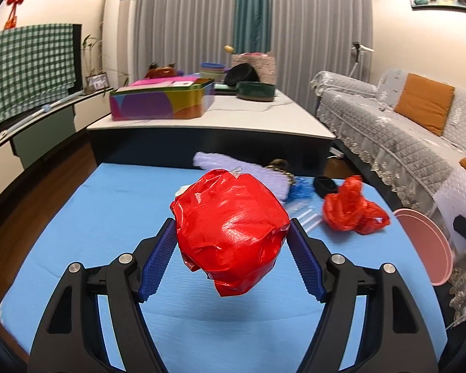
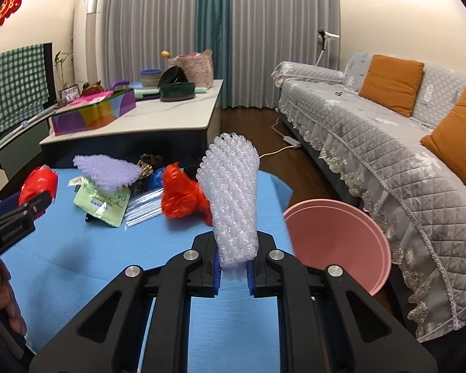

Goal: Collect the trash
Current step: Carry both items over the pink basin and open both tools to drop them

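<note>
My left gripper (image 1: 233, 231) is shut on a crumpled red plastic bag ball (image 1: 230, 230), held above the blue mat (image 1: 108, 217). In the right wrist view that gripper (image 2: 31, 202) shows at the far left with the same red ball (image 2: 38, 183). My right gripper (image 2: 234, 264) is shut on a white foam fruit net (image 2: 233, 199) that stands upright between its pads. A pink bin (image 2: 341, 242) stands off the mat's right edge, also seen as the pink bin (image 1: 425, 242) in the left wrist view. A second red bag (image 1: 354, 208) (image 2: 183, 195) lies on the mat.
On the mat lie a purple foam net (image 2: 108, 168), a green packet (image 2: 102, 199), a clear striped wrapper (image 2: 143, 205), a blue wrapper (image 1: 301, 188) and a small black item (image 1: 324, 185). Beyond stand a cluttered low table (image 1: 233, 115) and a grey sofa (image 2: 388, 143).
</note>
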Motion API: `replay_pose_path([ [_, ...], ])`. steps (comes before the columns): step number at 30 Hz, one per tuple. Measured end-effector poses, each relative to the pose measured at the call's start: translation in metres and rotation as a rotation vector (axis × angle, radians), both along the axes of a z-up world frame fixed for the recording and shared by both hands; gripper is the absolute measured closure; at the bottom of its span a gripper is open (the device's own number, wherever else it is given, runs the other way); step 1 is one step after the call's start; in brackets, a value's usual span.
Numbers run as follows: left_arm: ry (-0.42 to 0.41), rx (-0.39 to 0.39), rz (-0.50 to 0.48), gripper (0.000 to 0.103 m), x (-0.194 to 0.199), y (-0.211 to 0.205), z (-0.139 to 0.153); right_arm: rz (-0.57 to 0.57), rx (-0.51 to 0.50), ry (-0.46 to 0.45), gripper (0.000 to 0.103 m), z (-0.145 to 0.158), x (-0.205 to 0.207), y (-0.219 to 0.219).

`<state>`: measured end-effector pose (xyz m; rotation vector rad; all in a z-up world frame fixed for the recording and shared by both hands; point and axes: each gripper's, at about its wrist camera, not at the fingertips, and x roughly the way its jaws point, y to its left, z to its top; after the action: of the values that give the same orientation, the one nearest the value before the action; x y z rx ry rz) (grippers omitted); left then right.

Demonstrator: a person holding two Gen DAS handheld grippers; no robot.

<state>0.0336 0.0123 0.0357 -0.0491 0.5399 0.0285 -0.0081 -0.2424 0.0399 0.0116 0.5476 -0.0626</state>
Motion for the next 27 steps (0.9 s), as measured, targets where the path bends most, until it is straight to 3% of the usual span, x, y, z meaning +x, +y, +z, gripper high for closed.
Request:
replay_pose_path([
  [12, -0.03, 0.003, -0.174, 0.033, -0.012, -0.056, 0.014, -0.087, 0.001, -0.038, 0.09, 0.036, -0.014, -0.057],
  [27, -0.055, -0.007, -0.387, 0.033, 0.02, -0.167, 0.024, -0.197, -0.025, -0.067, 0.09, 0.062, 0.007, -0.164],
])
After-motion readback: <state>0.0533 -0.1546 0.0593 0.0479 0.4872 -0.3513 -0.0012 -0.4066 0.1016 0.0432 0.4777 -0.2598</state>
